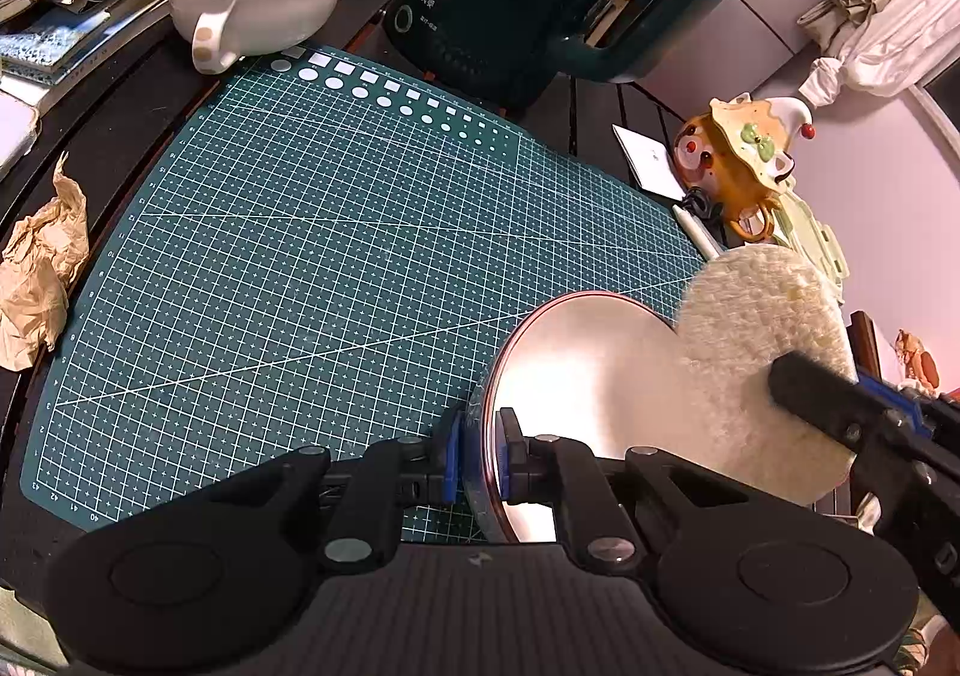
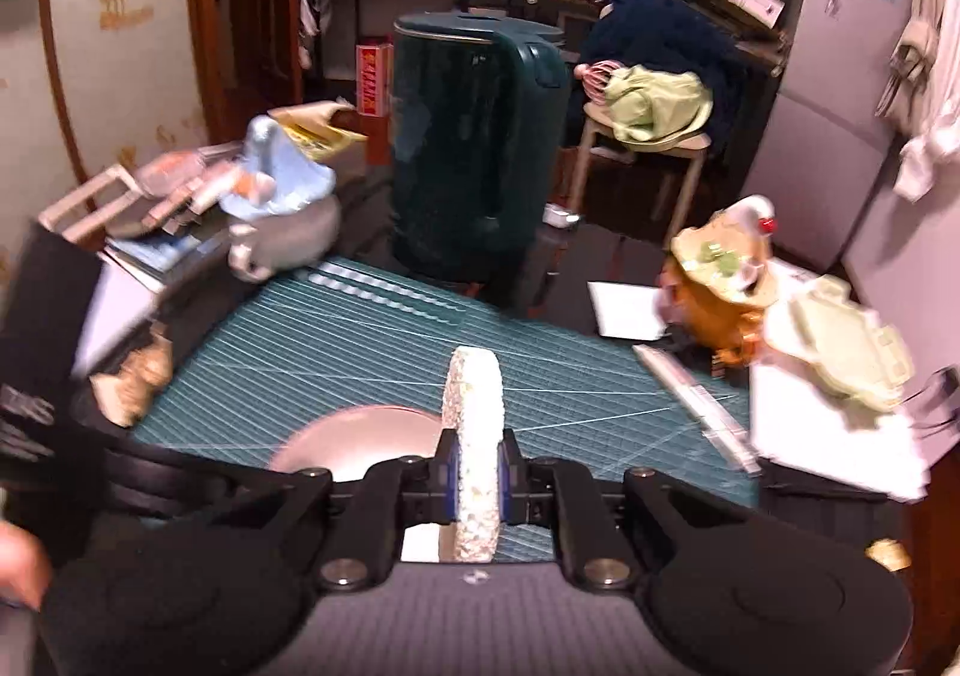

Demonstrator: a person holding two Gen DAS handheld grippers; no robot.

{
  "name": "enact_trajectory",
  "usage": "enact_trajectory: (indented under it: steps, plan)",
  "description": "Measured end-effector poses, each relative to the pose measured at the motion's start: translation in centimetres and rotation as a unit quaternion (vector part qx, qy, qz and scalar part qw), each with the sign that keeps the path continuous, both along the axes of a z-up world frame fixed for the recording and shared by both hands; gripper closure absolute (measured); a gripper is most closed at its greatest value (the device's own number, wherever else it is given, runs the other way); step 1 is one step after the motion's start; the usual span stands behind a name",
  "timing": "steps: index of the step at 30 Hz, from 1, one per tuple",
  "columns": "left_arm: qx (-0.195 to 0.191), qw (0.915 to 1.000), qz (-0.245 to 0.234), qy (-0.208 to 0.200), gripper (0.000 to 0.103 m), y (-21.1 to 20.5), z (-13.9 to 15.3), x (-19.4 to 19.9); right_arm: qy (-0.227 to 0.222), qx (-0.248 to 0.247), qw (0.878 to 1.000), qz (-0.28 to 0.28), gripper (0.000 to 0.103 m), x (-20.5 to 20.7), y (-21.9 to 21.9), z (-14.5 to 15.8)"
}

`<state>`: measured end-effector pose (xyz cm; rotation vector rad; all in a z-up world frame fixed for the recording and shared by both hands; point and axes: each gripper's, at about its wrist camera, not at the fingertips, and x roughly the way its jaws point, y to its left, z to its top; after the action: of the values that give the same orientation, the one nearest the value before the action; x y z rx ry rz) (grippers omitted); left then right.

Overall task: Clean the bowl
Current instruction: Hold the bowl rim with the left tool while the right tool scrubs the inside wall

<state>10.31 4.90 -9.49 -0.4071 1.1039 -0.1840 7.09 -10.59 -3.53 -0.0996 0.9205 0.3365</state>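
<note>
— Bowl, the shallow white one with the thin pink rim point(image 1: 576, 370), where is it?
— Tipped up on edge over the near right corner of the green gridded cutting mat point(image 1: 312, 256). The left gripper point(image 1: 480, 457) has its jaws clamped on the rim.
— And the other one?
— The right gripper point(image 2: 477, 472) has its jaws pinched on a round, fluffy cream sponge pad point(image 1: 762, 352), which presses against the bowl's inner face, on the side away from the mat.

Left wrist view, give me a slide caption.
Left tongs clamp the bowl rim while the right tongs press a fluffy sponge into it.
</note>
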Motion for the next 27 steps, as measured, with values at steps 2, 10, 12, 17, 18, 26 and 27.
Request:
enact_trajectory:
  steps: [2,10,12,17,18,26,27]
  plan:
    - [0.001,1.0,0.0,0.0,0.092,0.0,0.0,0.0,0.002,-0.001,1.0,0.0,0.092,0.1,0.0,-0.2]
    - [0.0,1.0,-0.002,0.003,0.091,-0.1,-0.1,0.1,0.009,-0.054,0.998,-0.006,0.092,0.6,0.7,-2.0]
    - [-0.001,1.0,-0.002,0.003,0.092,-0.1,-0.1,0.1,-0.001,-0.066,0.998,-0.009,0.092,0.4,0.4,-1.6]
    - [-0.001,1.0,-0.002,0.003,0.091,-0.1,-0.1,0.2,-0.008,-0.059,0.998,-0.009,0.092,0.1,0.2,-1.0]
    - [-0.001,1.0,-0.002,0.003,0.091,-0.1,-0.1,0.2,-0.009,-0.057,0.998,-0.009,0.092,0.0,0.2,-0.9]
    - [0.001,1.0,-0.002,0.002,0.091,-0.1,-0.1,0.2,-0.015,-0.038,0.999,-0.009,0.092,-0.5,0.1,-0.1]
    - [0.002,1.0,-0.002,0.002,0.091,-0.2,-0.1,0.2,-0.015,-0.035,0.999,-0.009,0.092,-0.6,0.0,0.0]
